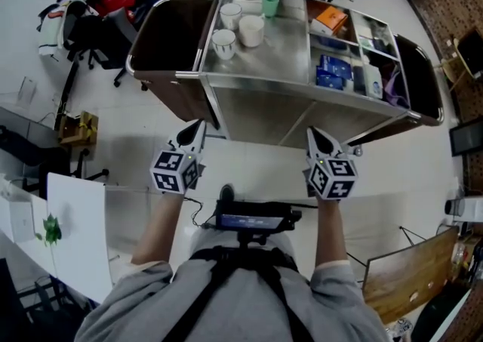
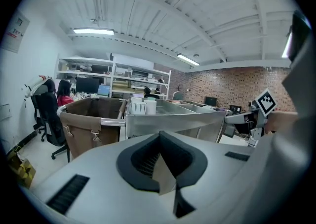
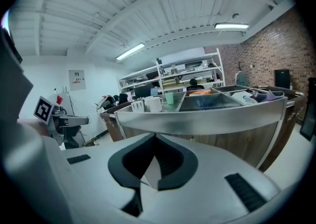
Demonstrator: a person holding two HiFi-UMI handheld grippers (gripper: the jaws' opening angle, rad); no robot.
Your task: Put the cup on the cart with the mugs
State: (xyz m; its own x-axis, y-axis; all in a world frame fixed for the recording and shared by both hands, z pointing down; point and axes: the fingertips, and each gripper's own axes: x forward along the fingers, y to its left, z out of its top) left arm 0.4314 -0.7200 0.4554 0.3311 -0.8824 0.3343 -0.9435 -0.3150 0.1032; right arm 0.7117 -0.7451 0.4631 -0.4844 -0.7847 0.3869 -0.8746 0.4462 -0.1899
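the left gripper [image 1: 198,126] and the right gripper [image 1: 312,134] are grey, smooth and hard. each one ends in a point like a bird's beak. on both, the black ribbed jaws are pressed tight together with nothing between them. each gripper carries a marker cube [image 1: 175,172] with black and white squares on it. the two grippers are held side by side, apart from each other, and both point at the cart [image 1: 302,93].

the cart is made of shiny grey metal with a flat top and a raised rim. it stands just ahead of the grippers and they do not touch it. floppy brown bags [image 1: 162,35] hang at its two ends. on the right side of the top there are metal bins with blue packs [image 1: 332,71] and an orange box [image 1: 330,20] in them.

the green cup [image 1: 270,4] stands upright on the cart top, at the far edge, well away from both grippers. the round white mugs [image 1: 224,42] stand close by on its left, and the nearest one is just beside it.

the floor [image 1: 256,159] is pale and smooth. the room has a red brick wall [image 3: 276,50], white shelves [image 2: 113,74] full of things, long light strips [image 2: 94,31] on a white ribbed ceiling, and a black chair [image 2: 49,114] on wheels.
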